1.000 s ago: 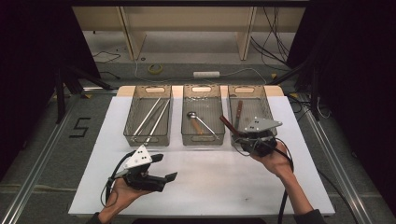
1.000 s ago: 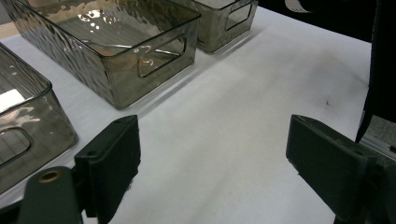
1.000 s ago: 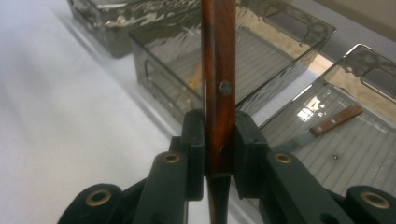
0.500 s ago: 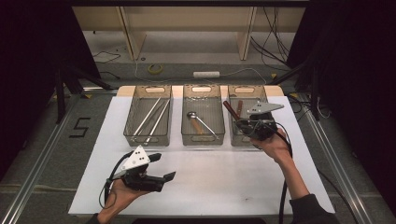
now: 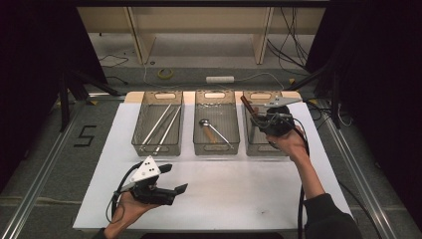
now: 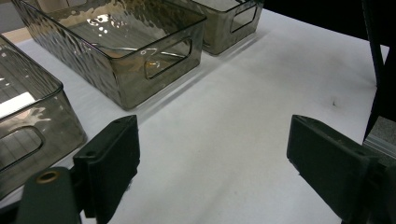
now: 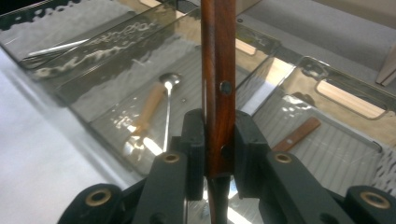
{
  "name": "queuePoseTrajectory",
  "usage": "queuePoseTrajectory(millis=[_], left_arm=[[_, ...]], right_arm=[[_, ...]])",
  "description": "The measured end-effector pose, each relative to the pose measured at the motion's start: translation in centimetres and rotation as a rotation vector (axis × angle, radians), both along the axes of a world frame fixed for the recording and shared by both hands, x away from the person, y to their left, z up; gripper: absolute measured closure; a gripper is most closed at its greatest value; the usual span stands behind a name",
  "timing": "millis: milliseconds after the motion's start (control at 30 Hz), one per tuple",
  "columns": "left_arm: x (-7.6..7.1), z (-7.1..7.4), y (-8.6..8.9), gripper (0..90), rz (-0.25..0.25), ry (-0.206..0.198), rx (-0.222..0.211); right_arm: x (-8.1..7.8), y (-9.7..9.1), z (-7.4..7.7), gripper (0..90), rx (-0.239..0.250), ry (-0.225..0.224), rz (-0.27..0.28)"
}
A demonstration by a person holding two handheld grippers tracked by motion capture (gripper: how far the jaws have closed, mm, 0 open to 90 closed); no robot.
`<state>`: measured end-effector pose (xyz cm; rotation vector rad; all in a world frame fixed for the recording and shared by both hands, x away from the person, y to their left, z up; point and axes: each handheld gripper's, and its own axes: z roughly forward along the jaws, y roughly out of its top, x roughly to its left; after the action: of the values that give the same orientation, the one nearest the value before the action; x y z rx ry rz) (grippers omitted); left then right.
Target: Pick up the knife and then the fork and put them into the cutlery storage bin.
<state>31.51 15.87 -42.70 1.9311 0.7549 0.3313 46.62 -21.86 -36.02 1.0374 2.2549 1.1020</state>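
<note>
My right gripper (image 5: 257, 119) (image 7: 219, 145) is shut on a dark wooden utensil handle (image 5: 247, 105) (image 7: 218, 70) with a rivet, held over the right-hand clear bin (image 5: 260, 151). The handle sticks up and away from the jaws, and its other end is hidden beneath them. A second wooden-handled piece (image 7: 297, 134) lies on that bin's floor. At the mat's front left, my left gripper (image 5: 175, 179) (image 6: 212, 168) rests in a hand, open, with bare white mat between its jaws.
Three clear bins stand in a row at the back of the white mat (image 5: 249, 189). The left bin (image 5: 137, 144) holds long metal rods (image 5: 161, 124). The middle bin (image 5: 216, 150) holds a spoon (image 5: 205, 122) (image 7: 168, 80) and a wooden-handled utensil (image 7: 148, 109).
My right gripper has carried the wooden-handled utensil farther back and higher over the right bin. The left gripper has stayed almost still, open.
</note>
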Motion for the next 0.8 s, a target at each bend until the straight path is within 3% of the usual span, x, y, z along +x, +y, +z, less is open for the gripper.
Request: queuePoseTrajectory(millis=[467,800], left_arm=[[0.0,0.0,-0.1,16.6,-0.004,-0.003,0.004],[0.0,0.0,-0.2,16.6,-0.009,-0.001,0.005]], right_arm=[[3.2,-0.2,0.2,77.5,0.002,0.017,-0.072],[5.2,-0.5,-1.1,77.6,-0.011,0.05,-0.138]])
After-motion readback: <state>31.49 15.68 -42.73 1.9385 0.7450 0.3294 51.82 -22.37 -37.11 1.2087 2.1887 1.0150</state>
